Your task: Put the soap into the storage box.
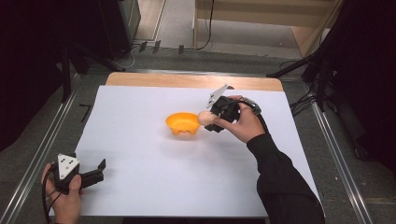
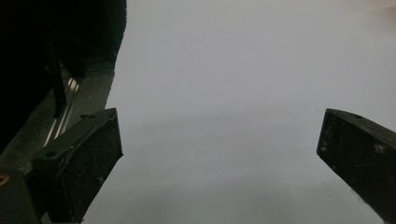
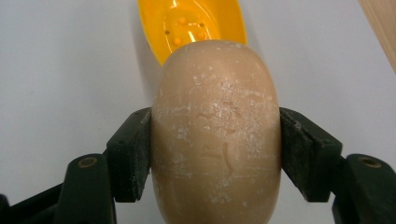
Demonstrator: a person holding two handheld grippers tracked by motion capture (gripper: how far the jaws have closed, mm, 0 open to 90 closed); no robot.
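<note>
We see right tool [image 1: 208, 119] squeezing tan egg-shaped soap [image 3: 215, 130] tight between both jaws, one black pad pressed on each side. Soap held up in air, just beside right rim of orange bowl [image 1: 182, 123]. Bowl sits mid worktop [image 1: 140, 177], on white sheet. Left tool [image 1: 95, 171] rests at near left corner of sheet, jaws spread wide, nothing between them. We see white sheet under them

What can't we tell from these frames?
- Right gripper view: the tan oval piece hides the near rim of the orange bowl; the frame's top cuts its far end.
- High view: right gripper jaw contact too small.
- Left gripper view: blurred white sheet.
</note>
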